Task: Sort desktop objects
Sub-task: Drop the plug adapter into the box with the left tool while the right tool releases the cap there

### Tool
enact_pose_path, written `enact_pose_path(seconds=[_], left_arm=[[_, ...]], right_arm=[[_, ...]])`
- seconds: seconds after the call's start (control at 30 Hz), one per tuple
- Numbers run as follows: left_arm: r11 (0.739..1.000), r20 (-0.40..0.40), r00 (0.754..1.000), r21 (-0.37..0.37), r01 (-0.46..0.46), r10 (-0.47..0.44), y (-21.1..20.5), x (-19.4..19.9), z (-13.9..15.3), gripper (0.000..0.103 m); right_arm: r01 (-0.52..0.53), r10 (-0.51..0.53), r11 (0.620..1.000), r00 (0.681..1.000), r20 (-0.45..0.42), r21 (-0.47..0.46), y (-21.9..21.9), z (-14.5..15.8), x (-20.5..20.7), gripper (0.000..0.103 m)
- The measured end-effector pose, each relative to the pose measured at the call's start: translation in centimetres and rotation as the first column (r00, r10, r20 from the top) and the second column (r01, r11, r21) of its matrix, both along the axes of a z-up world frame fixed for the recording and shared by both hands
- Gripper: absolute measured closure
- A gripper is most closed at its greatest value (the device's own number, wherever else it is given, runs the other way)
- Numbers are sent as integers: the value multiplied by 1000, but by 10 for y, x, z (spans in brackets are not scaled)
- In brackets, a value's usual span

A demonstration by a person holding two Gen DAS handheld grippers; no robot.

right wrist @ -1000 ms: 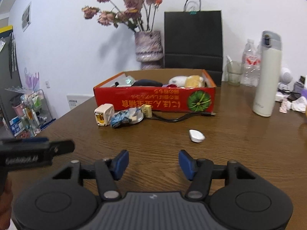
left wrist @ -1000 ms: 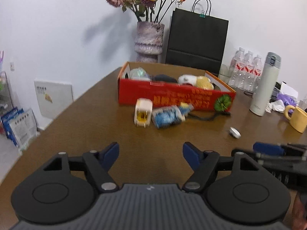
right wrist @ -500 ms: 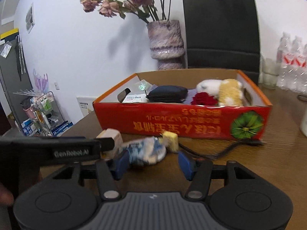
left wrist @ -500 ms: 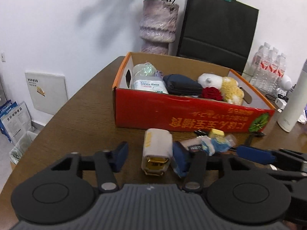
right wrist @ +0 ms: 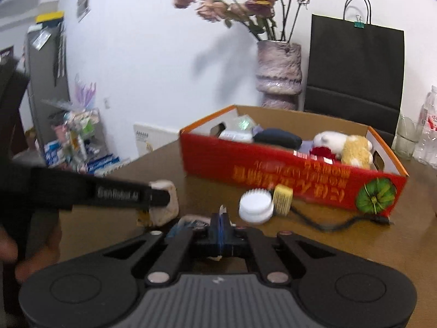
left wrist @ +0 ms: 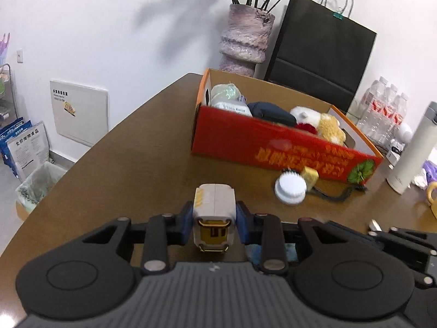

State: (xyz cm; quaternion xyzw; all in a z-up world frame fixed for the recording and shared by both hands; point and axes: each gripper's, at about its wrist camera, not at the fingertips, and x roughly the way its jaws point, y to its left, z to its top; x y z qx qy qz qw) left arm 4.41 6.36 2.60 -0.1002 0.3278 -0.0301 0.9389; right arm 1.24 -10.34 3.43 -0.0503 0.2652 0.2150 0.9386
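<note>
Left wrist view: a brown table (left wrist: 131, 158) fills the middle of the frame, and on it, right of centre, stands a red cardboard box (left wrist: 275, 147) holding a dark pouch (left wrist: 270, 112), a white and tan plush toy (left wrist: 322, 123) and a pale packet (left wrist: 226, 95). Behind the box, at the top, are a mauve vase (left wrist: 243, 43) of dried flowers and a black paper bag (left wrist: 322, 52); water bottles (left wrist: 382, 112) and a white flask (left wrist: 415, 147) stand at the right edge.

Just in front of the box lie a white round brush (left wrist: 291, 190), a small yellow block (left wrist: 310, 175) touching it, and a black cable (left wrist: 336, 195).

At lower centre the left gripper (left wrist: 214, 220) is closing on a white charger (left wrist: 214, 207) with a gold face; both blue pads press its sides.

Right wrist view: the right gripper (right wrist: 221, 231) is clenched at lower centre, its blue pads meeting on a thin blue and white wrapper (right wrist: 188, 222) that pokes out above and to the left of them. The left gripper's black finger reaches in from the left onto the charger.
</note>
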Motion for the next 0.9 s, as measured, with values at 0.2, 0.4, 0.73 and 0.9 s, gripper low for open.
enact_pose_path(seconds=[0.2, 0.4, 0.73, 0.9], left_arm=[[1000, 2, 1000, -2, 21, -21, -4, -32, 6, 71], [998, 64, 996, -16, 63, -62, -18, -45, 26, 71], [988, 159, 978, -45, 145, -137, -48, 20, 77, 71], [983, 138, 977, -58, 174, -165, -72, 83, 88, 71]], right_arm=[[112, -112, 994, 993, 27, -3, -39, 10, -39, 103], [172, -170, 985, 975, 143, -2, -62, 42, -52, 103], [161, -158, 987, 935, 317, 16, -78, 114, 13, 103], [148, -168, 985, 944, 283, 91, -86, 140, 80, 103]])
